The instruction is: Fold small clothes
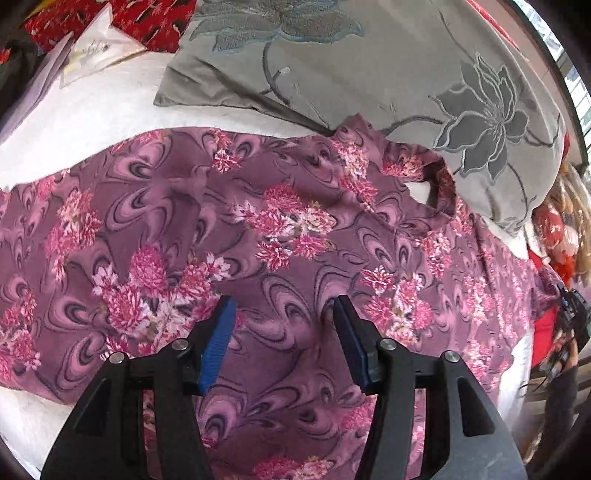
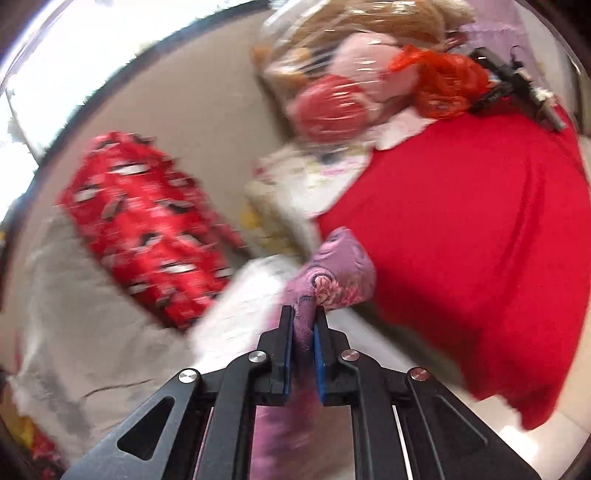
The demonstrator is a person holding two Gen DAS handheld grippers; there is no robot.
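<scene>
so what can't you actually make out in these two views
- Left wrist view: the purple floral garment runs past the left and bottom edges, partly behind the left gripper.
- Right wrist view: motion blur smears the red patterned cloth; the right gripper hides how much purple fabric is pinched.

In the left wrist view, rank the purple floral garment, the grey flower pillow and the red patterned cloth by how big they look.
1. Purple floral garment, filling most of the frame.
2. Grey flower pillow.
3. Red patterned cloth, cut off by the frame edge and farther away, so its true size is unsure.
</scene>
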